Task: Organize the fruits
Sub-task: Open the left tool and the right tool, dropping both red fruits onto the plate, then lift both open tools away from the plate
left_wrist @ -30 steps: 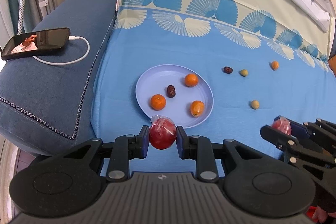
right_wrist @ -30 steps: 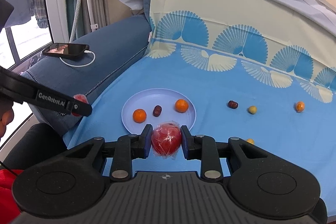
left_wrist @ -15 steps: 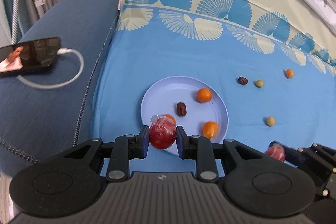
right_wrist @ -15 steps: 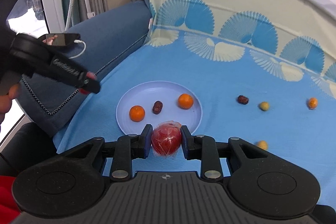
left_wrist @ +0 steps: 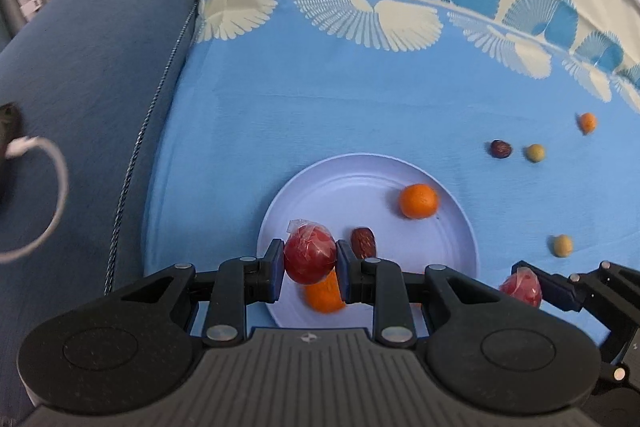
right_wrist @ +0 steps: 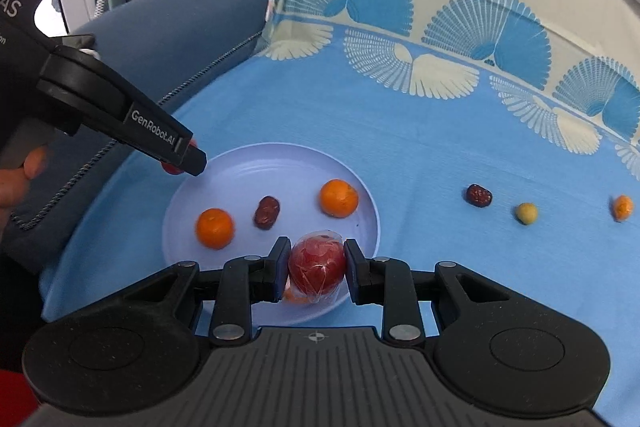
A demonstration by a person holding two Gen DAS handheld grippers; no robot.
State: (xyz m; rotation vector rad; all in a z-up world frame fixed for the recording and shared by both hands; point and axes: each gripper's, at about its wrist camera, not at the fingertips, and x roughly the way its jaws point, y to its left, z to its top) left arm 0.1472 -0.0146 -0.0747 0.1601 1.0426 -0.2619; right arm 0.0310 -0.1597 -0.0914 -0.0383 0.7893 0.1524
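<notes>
My left gripper (left_wrist: 309, 259) is shut on a red plastic-wrapped fruit (left_wrist: 310, 253) over the near left part of the lilac plate (left_wrist: 360, 183). In the plate lie a date (left_wrist: 363, 242) and oranges (left_wrist: 419, 201), one half hidden under the fingers. In the right wrist view my right gripper (right_wrist: 317, 269) is shut on a second red wrapped fruit (right_wrist: 317, 265) above the plate's (right_wrist: 280, 163) near rim. The left gripper's finger (right_wrist: 160, 143) reaches over the plate's far left rim. A date (right_wrist: 479, 195), a pale green fruit (right_wrist: 526, 213) and a small orange (right_wrist: 623, 207) lie loose to the right.
The plate sits on a blue cloth (left_wrist: 320, 99) with fan patterns, spread over a sofa. A dark blue armrest (left_wrist: 80, 87) with a white cable (left_wrist: 56, 187) rises at the left. Another pale fruit (left_wrist: 563, 245) lies right of the plate. A person's hand (right_wrist: 16, 183) holds the left gripper.
Both grippers have come forward and down toward the plate, each still gripping its red fruit. The plate looks larger, and the phone has slipped almost out of the left view.
</notes>
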